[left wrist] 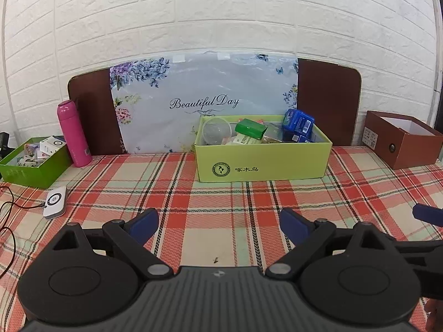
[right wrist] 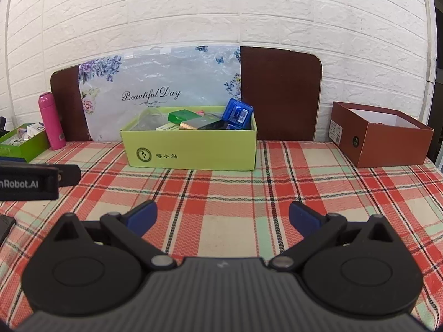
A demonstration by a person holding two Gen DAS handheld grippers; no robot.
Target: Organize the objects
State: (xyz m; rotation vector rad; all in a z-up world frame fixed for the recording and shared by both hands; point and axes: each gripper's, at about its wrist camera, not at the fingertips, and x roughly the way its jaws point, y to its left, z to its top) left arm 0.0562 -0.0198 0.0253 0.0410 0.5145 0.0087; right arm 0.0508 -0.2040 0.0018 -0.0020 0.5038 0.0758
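Observation:
A light green box (left wrist: 263,160) stands at the middle back of the plaid table; it also shows in the right wrist view (right wrist: 191,149). It holds a clear plastic cup (left wrist: 216,131), a green packet (left wrist: 250,128), blue packets (left wrist: 298,123) and other small items. My left gripper (left wrist: 218,227) is open and empty, low over the cloth in front of the box. My right gripper (right wrist: 223,218) is open and empty, beside it on the right.
A brown box (right wrist: 382,141) stands open at the right. A dark green box (left wrist: 33,163) with small items and a pink bottle (left wrist: 73,135) stand at the left. A white device (left wrist: 55,202) with a cable lies front left. A floral bag leans against the brown board and brick wall.

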